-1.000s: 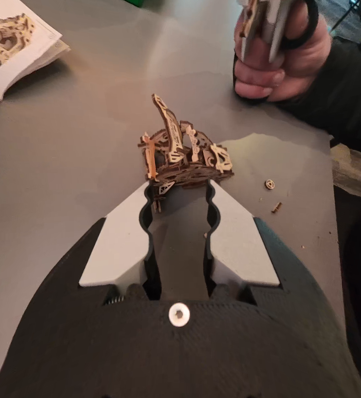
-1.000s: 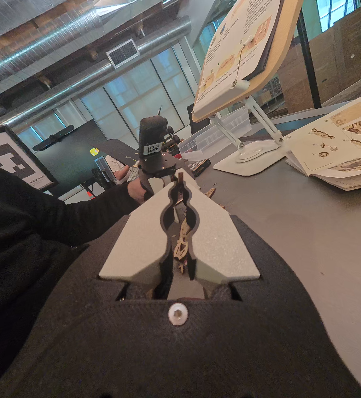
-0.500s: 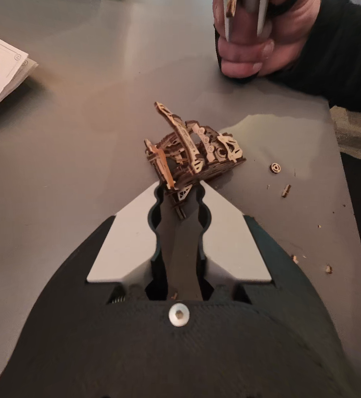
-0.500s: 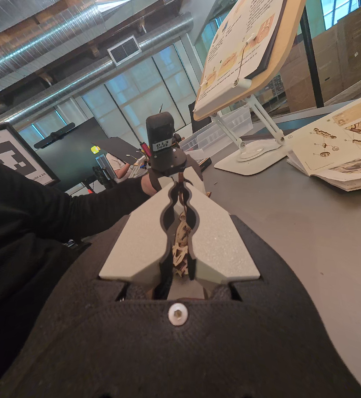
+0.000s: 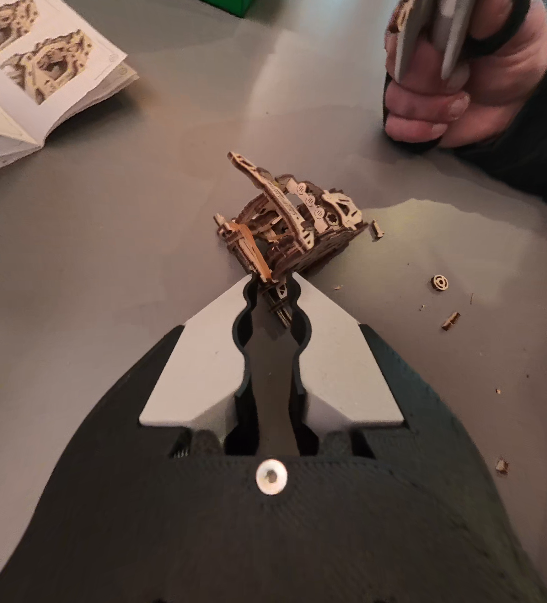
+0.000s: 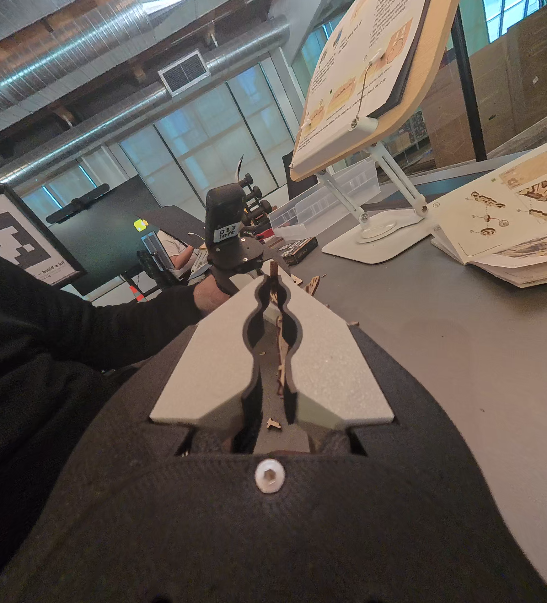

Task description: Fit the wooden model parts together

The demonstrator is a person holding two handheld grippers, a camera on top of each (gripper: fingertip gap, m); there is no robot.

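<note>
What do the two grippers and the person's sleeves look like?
Each gripper, left and right, has a wide black ribbed plastic body with a silver screw at its middle. The jaws are pale grey wedges lined with wavy black pads. The left one also carries a black upright block with a small white sticker. Both sleeves are black.

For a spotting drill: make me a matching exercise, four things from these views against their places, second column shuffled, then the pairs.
Things
1. wooden model
2. round wooden ring
3. open booklet
4. thin wooden part

Places
A. pinched in the right gripper
B. loose on the table, right of the model
C. far left on the table
D. at the left gripper fingertips

Pairs: 1-D, 2-B, 3-C, 4-A
</note>
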